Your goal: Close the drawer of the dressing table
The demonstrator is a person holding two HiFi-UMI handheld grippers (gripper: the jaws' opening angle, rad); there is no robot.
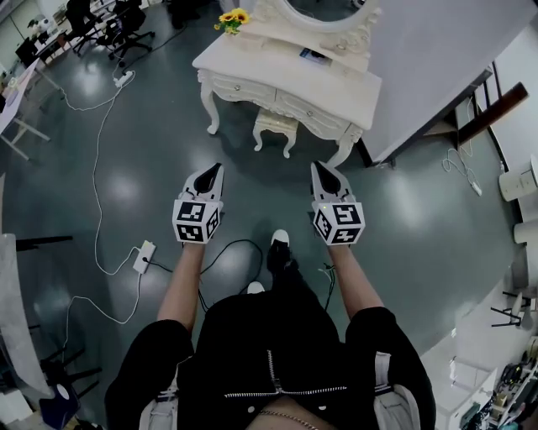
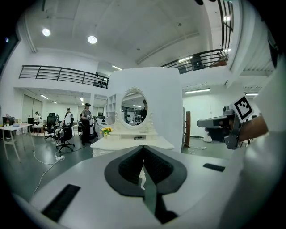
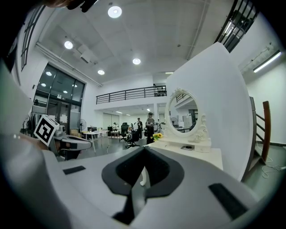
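The white dressing table (image 1: pixel 353 94) with an oval mirror stands ahead at the top of the head view, several steps away. Its front drawers (image 1: pixel 245 89) face me; from here I cannot tell whether one stands out. It also shows past the jaws as the dressing table (image 2: pixel 134 143) and the dressing table (image 3: pixel 196 154). My left gripper (image 1: pixel 214 171) is held out over the floor, shut and empty, its jaws closed together in the left gripper (image 2: pixel 144 148) view. My right gripper (image 1: pixel 322 168) is level beside it, the right gripper (image 3: pixel 144 150) likewise shut on nothing.
A small white stool (image 1: pixel 276 126) sits under the table. Yellow flowers (image 1: pixel 232 18) and a dark flat item (image 1: pixel 315 55) lie on top. A white partition (image 1: pixel 437 59) rises at the right. Cables and a power strip (image 1: pixel 145 256) lie on the floor at left, office chairs (image 1: pixel 126 29) beyond.
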